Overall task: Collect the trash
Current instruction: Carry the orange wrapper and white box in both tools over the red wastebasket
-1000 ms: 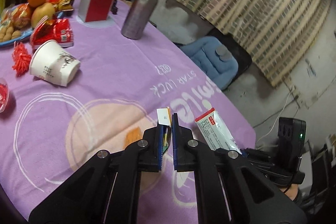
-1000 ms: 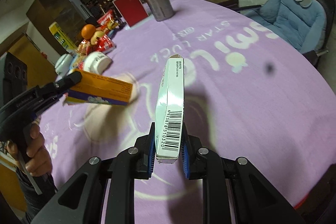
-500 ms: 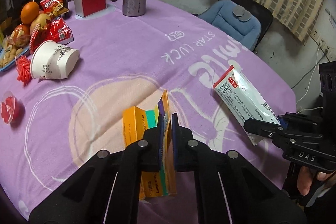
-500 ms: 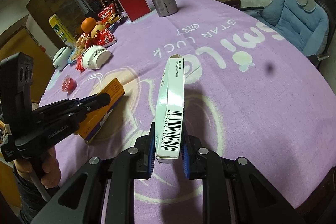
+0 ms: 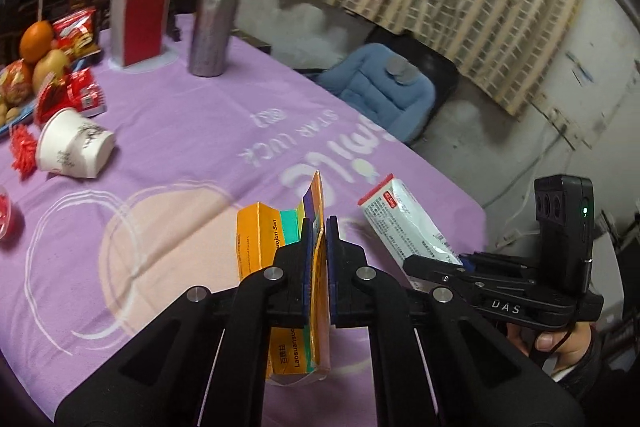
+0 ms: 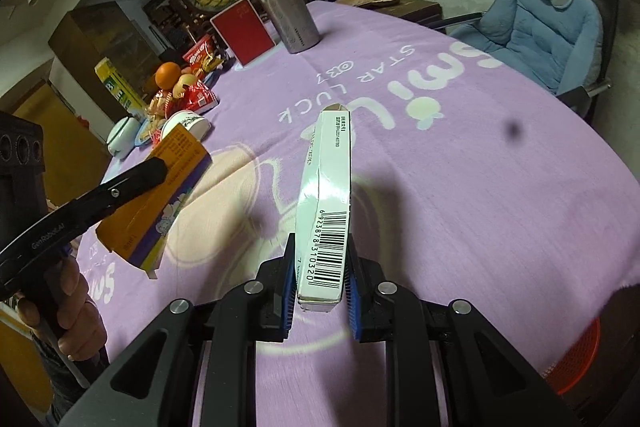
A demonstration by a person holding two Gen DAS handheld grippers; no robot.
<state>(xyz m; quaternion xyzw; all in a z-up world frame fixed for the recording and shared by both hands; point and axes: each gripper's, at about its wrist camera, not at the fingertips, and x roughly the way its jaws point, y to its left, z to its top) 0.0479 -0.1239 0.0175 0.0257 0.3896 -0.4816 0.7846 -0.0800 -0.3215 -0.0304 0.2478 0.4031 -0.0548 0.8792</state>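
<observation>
My left gripper [image 5: 319,227] is shut on a flattened orange box [image 5: 256,239] and holds it above the purple tablecloth [image 5: 180,131]. In the right wrist view the same orange box [image 6: 160,211] hangs at the left in the left gripper [image 6: 154,169]. Pinched edge-on in my right gripper [image 6: 321,247] is a white box with a barcode [image 6: 330,179], its jaws only partly closed around it. That white box [image 5: 400,223] and the right gripper [image 5: 420,263] show just right of my left fingers. A tipped white paper cup [image 5: 74,151] lies on the cloth.
A steel bottle [image 5: 214,23], a red-faced box [image 5: 140,23] and a plate of fruit and snack packets [image 5: 44,67] stand at the far side. A blue padded chair [image 5: 380,91] sits beyond the table edge. A red mesh basket [image 6: 576,359] shows below the near edge.
The left gripper has rolled and shifted with the orange box, which now shows more fully. The right gripper and its white box now sit closer beside the left fingers.
</observation>
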